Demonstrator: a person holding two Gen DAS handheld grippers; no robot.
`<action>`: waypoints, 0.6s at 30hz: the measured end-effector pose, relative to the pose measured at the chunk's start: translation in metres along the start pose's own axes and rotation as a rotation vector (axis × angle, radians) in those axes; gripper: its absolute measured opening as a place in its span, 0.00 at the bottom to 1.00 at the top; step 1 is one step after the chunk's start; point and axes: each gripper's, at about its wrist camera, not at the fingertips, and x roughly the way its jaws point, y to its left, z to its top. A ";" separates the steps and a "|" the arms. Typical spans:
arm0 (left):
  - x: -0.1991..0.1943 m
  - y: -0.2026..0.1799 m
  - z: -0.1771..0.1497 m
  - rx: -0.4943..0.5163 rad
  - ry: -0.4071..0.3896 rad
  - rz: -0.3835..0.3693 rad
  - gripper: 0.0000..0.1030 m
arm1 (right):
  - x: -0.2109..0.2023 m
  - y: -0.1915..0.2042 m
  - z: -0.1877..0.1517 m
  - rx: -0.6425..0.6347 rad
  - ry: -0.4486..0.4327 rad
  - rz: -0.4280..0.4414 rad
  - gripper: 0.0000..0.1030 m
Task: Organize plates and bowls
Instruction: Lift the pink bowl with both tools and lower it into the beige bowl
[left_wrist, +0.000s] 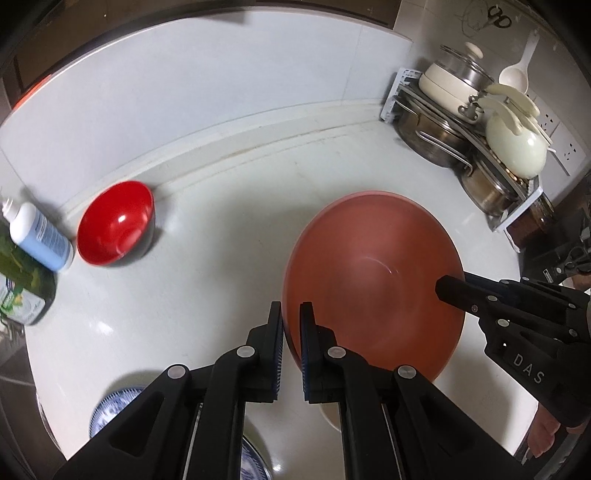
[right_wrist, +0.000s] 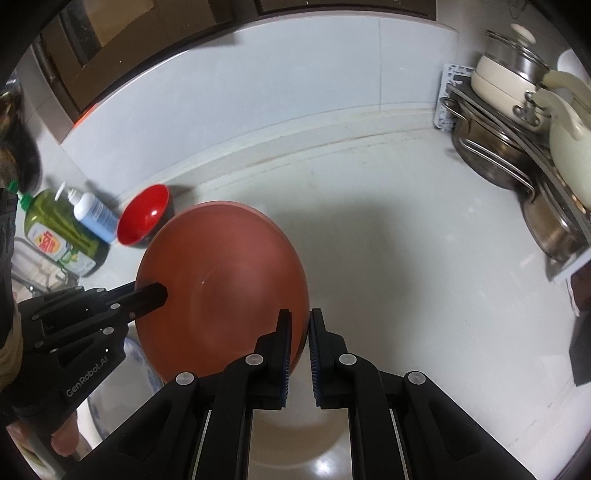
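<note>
- Left wrist view: my left gripper (left_wrist: 291, 343) pinches the near-left rim of the terracotta plate (left_wrist: 369, 280), one finger on each face.
- My right gripper (right_wrist: 300, 350) pinches the opposite rim in the same manner; in the left view it shows as a black finger lying across the plate's right edge (left_wrist: 452, 290).
- Plate: held between both claws above the white counter (left_wrist: 229, 236), tilted with its concave face toward the cameras; round, so no long axis; matte brick-red, slightly blurred.
- Blue-patterned dish (left_wrist: 110, 410): on the counter, partly hidden under my left gripper.
- Red bowl (left_wrist: 116, 232): glossy red inside, upright, well to the left near the backsplash.
- White pump bottle (left_wrist: 38, 236) and green detergent bottle (right_wrist: 55, 229): just left of the bowl.
- Pot rack (left_wrist: 469, 129): far right corner.
</note>
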 end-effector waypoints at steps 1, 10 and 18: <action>-0.001 -0.003 -0.004 -0.004 0.000 -0.004 0.09 | -0.002 -0.002 -0.003 0.001 0.000 0.001 0.11; -0.001 -0.017 -0.033 -0.060 0.009 -0.010 0.10 | -0.011 -0.016 -0.031 -0.013 0.018 0.009 0.11; 0.016 -0.020 -0.052 -0.099 0.063 -0.010 0.11 | -0.001 -0.026 -0.050 -0.015 0.061 0.031 0.11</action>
